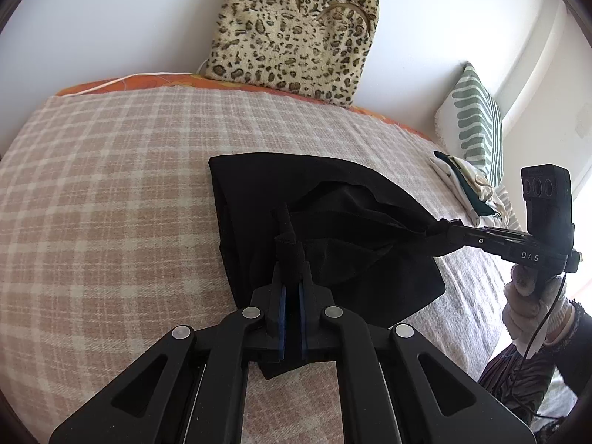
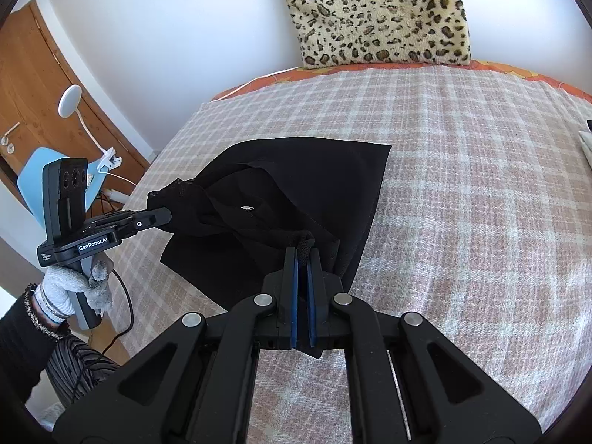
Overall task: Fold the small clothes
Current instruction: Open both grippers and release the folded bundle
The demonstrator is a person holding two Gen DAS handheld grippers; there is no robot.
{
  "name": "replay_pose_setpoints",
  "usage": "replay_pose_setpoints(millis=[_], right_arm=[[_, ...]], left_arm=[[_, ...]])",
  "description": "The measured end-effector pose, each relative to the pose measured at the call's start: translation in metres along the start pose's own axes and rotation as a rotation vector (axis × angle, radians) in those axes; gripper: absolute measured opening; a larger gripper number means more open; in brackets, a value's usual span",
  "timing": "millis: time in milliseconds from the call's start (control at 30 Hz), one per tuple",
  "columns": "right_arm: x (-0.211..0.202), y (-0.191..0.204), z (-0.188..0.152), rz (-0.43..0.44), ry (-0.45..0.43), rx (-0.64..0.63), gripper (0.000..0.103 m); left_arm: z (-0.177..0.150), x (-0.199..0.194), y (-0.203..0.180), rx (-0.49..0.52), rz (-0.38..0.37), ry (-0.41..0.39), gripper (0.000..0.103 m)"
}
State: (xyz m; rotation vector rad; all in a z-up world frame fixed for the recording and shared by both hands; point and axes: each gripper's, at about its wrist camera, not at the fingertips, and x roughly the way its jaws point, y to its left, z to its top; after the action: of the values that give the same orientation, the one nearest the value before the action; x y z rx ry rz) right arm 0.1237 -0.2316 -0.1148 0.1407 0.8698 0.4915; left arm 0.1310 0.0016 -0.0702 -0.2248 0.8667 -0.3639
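A small black garment (image 1: pixel 266 192) lies on the checked bedspread (image 1: pixel 111 185), its near edge lifted. My left gripper (image 1: pixel 291 255) is shut on the garment's near-left edge; it also shows in the right wrist view (image 2: pixel 166 216), pinching that edge. My right gripper (image 2: pixel 303 255) is shut on the garment (image 2: pixel 314 174) at its near-right edge; it also shows in the left wrist view (image 1: pixel 440 227). The cloth hangs slack between the two grippers, and its far part rests flat on the bed.
A leopard-print cushion (image 1: pixel 296 29) leans on the wall at the bed's head. A green-patterned pillow (image 1: pixel 477 122) and a pile of light clothes (image 1: pixel 466 185) sit at the right edge. A door (image 2: pixel 33 74), a lamp (image 2: pixel 70 100) and a blue chair (image 2: pixel 37 174) stand left of the bed.
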Motion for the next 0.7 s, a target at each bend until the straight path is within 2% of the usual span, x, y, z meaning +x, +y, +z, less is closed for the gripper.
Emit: replay_pose_setpoints(millis=[67,267,333,367,400,433,567,700], right_arm=[[0.001,0.004,-0.005,-0.021,0.008,-0.037,0.005],[-0.007,0.016,-0.019,-0.073,0.029,-0.167,0.007],[-0.012,0.018,-0.022,-0.084,0.031,-0.188,0.015],[-0.015,0.018,-0.023,-0.089,0.027,-0.193,0.021],[-0.018,0.019,-0.023,-0.087,0.016,-0.194,0.033],[-0.021,0.020,-0.023,-0.079,0.002,-0.196,0.039],[-0.020,0.026,-0.021,-0.071,0.003,-0.215,0.040],[-0.010,0.041,-0.028,-0.101,0.024,-0.308,0.040]], left_arm=[[-0.004,-0.003,0.002,0.009,0.015,0.007,0.014],[-0.013,-0.020,0.001,0.069,0.027,0.012,0.015],[-0.014,-0.023,-0.005,0.104,0.037,0.013,0.021],[-0.014,-0.024,-0.008,0.123,0.039,0.018,0.029],[-0.014,-0.024,-0.011,0.136,0.045,0.020,0.032],[-0.014,-0.023,-0.013,0.145,0.045,0.023,0.032],[-0.013,-0.012,-0.018,0.165,0.056,0.055,0.032],[-0.017,-0.007,-0.026,0.224,0.099,0.060,0.032]])
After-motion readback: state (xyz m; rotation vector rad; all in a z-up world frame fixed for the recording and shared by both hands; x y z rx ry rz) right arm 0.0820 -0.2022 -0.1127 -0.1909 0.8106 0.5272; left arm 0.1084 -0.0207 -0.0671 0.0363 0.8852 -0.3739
